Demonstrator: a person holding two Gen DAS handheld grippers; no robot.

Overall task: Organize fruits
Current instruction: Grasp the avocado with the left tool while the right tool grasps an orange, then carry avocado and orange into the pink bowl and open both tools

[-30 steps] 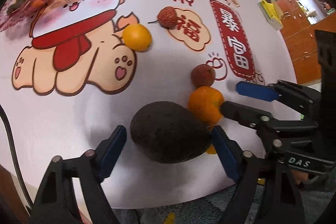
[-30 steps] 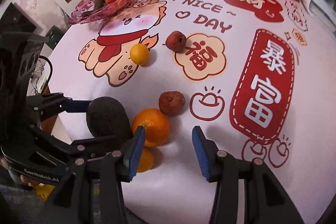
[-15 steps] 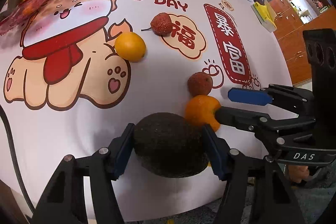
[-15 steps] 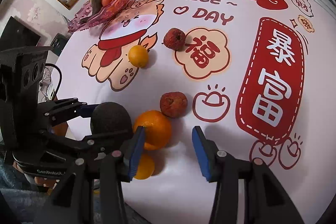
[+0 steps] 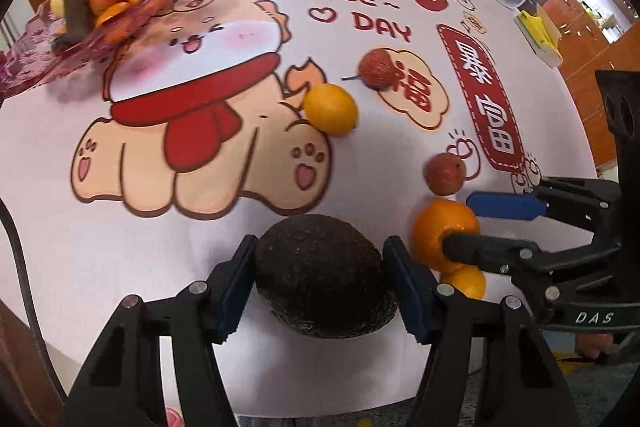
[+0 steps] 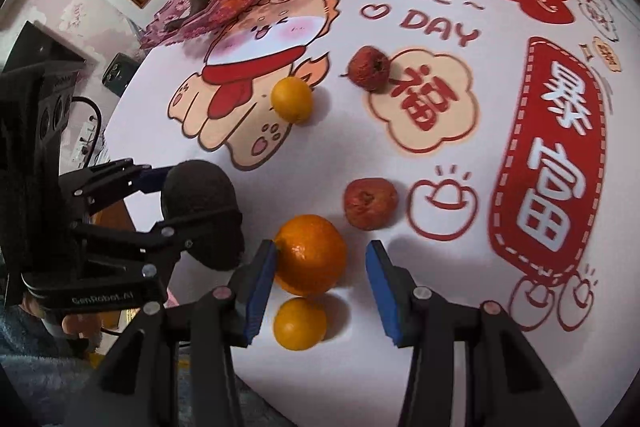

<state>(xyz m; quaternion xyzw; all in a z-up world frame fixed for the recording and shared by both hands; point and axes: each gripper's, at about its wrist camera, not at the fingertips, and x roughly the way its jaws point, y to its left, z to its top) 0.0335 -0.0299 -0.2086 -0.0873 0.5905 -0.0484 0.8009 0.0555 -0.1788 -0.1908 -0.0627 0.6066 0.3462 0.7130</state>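
Dark bumpy avocado (image 5: pixel 320 275) pinched in left hand-held gripper (image 5: pixel 320 287); right hand-held gripper (image 6: pixel 320 279) spread around big orange (image 6: pixel 310 255). Could slip, roll off surface (image 5: pixel 120 247) edge.

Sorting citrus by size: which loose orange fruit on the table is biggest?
The orange between the right gripper's pads; the other two are smaller, yellower.

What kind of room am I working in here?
Likely a home dining area: a table with a festive printed tablecloth, a pink fruit tray at its far edge, and wooden cabinets beyond.
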